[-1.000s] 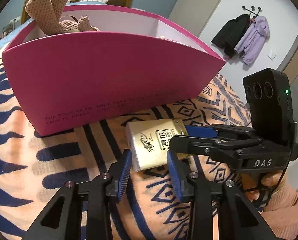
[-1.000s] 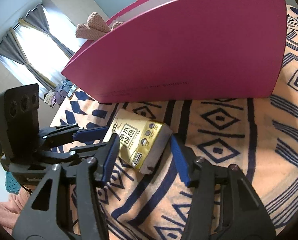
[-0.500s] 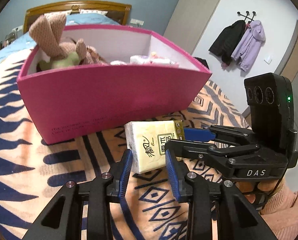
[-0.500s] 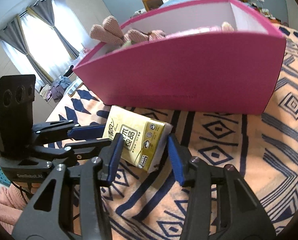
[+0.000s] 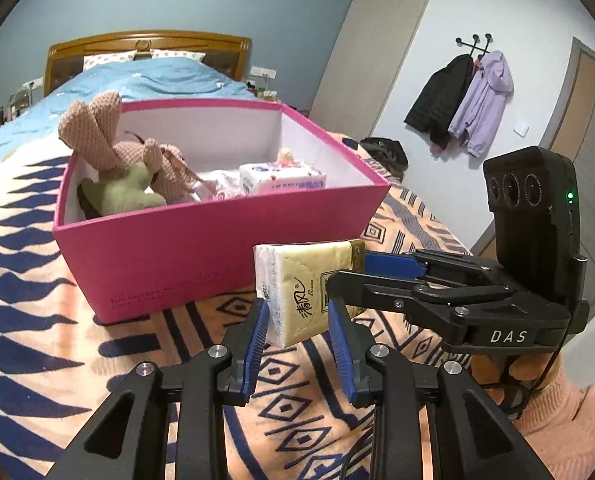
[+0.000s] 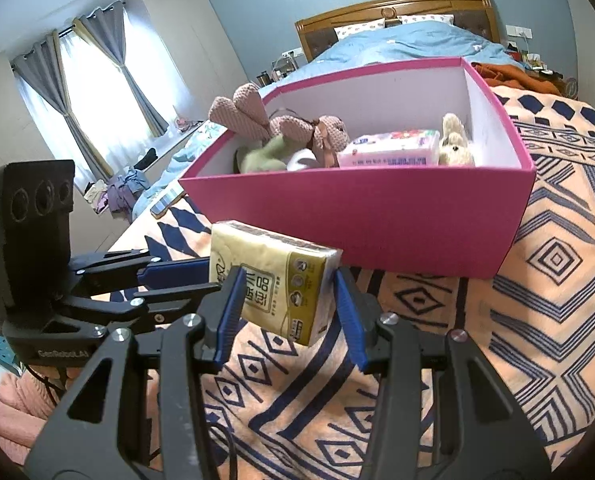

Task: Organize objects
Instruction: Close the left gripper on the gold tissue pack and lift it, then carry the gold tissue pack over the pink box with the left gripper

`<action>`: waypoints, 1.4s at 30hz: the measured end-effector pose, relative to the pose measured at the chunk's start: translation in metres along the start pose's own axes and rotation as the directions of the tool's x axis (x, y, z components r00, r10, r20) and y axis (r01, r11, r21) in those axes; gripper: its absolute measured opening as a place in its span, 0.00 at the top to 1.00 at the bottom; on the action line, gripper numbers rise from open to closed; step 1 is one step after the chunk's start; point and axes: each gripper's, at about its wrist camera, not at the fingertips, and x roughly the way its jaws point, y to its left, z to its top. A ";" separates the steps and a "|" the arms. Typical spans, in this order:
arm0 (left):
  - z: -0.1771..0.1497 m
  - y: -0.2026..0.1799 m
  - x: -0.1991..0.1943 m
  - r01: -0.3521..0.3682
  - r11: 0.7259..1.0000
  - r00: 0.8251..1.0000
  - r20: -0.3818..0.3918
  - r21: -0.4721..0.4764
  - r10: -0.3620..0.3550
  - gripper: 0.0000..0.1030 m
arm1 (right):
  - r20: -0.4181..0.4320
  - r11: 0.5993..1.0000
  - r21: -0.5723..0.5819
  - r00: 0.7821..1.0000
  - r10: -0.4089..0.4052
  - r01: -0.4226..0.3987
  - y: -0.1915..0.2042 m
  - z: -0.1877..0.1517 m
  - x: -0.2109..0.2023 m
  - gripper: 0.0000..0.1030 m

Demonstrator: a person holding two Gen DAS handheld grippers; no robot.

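A yellow tissue pack [image 5: 297, 276] [image 6: 273, 276] hangs above the patterned blanket, in front of the pink box [image 5: 217, 248] [image 6: 377, 216]. My left gripper [image 5: 297, 312] is shut on its near end, the jaws still closing a little tighter. From the right side, my right gripper [image 6: 288, 292] is shut on the other end of the same pack. Each gripper shows in the other's view: the right gripper [image 5: 361, 276] and the left gripper [image 6: 205, 278]. Inside the box lie a knitted rabbit [image 5: 109, 144] [image 6: 281, 124], a green toy [image 5: 125, 196] and a white-pink tissue pack [image 5: 283, 178] [image 6: 389, 150].
The orange-and-navy blanket [image 5: 57, 320] [image 6: 537, 300] covers the bed around the box. A small cream plush [image 6: 453, 144] sits in the box's right corner. Beyond are a wooden headboard [image 5: 145, 46], coats on wall hooks [image 5: 461, 96], a curtained window [image 6: 97, 80] and a pink sleeve [image 5: 557, 412].
Both grippers have risen together with the tissue pack, lifting it off the blanket. The box's inside has come into sight.
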 end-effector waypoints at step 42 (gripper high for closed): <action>0.053 0.007 -0.019 -0.071 0.997 0.986 0.154 0.006 0.069 0.70 | 0.102 0.998 -0.063 0.994 0.023 -0.016 0.012 0.062 -0.008 0.53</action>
